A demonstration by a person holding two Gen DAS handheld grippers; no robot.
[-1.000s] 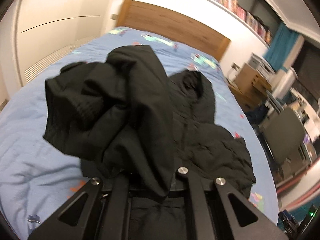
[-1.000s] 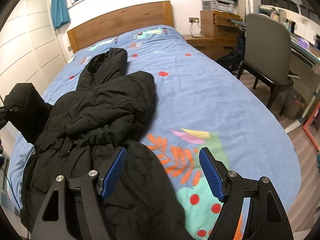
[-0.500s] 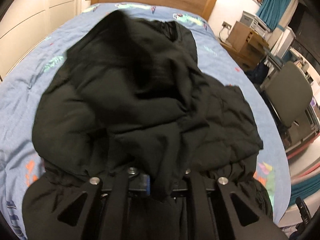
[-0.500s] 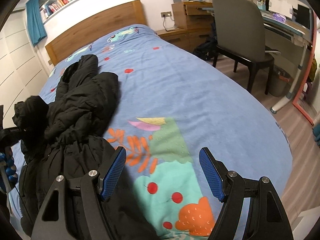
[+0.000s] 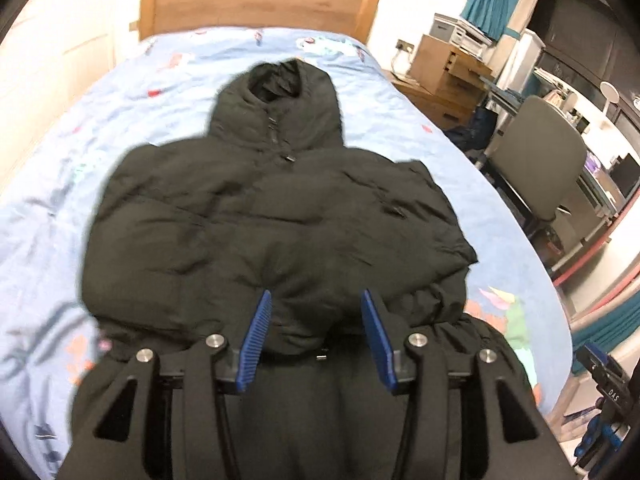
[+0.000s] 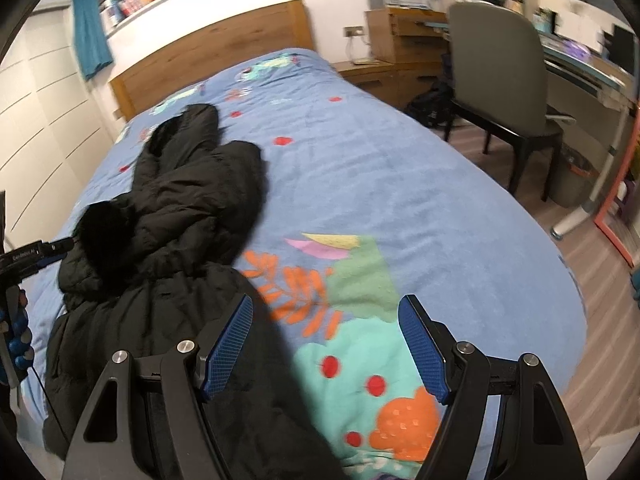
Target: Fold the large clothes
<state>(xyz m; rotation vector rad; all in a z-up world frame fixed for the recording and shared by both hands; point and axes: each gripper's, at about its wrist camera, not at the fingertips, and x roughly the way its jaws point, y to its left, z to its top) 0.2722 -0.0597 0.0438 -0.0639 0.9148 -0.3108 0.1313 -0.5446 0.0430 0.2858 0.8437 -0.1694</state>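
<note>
Since the earlier frames, black fabric that was bunched up and hanging in front of the left wrist camera is now lying spread over the body of the black puffer jacket (image 5: 280, 216), and the left gripper (image 5: 316, 336) is no longer clamped on it. Its jaws are opening at this moment; a fold of jacket is bulging up between the blue pads (image 5: 256, 332), which are not pressing on it

Left wrist view, left to right: pale wardrobe doors (image 5: 48, 40) are standing beside the bed; the jacket is lying on the blue patterned bedspread (image 5: 52, 200), hood (image 5: 280, 92) pointing toward the wooden headboard (image 5: 256, 4), both sleeves folded across the chest; a wooden bedside cabinet (image 5: 448, 76) and a grey chair (image 5: 540, 160) are standing to the right of the bed

Right wrist view, left to right: a person's hand (image 6: 16, 328) is gripping the left tool at the frame edge; the jacket is occupying the left part of the bedspread; the right gripper (image 6: 324, 340) is hovering over the jacket's lower edge and the coloured print, jaws released and wide, nothing between them
</note>
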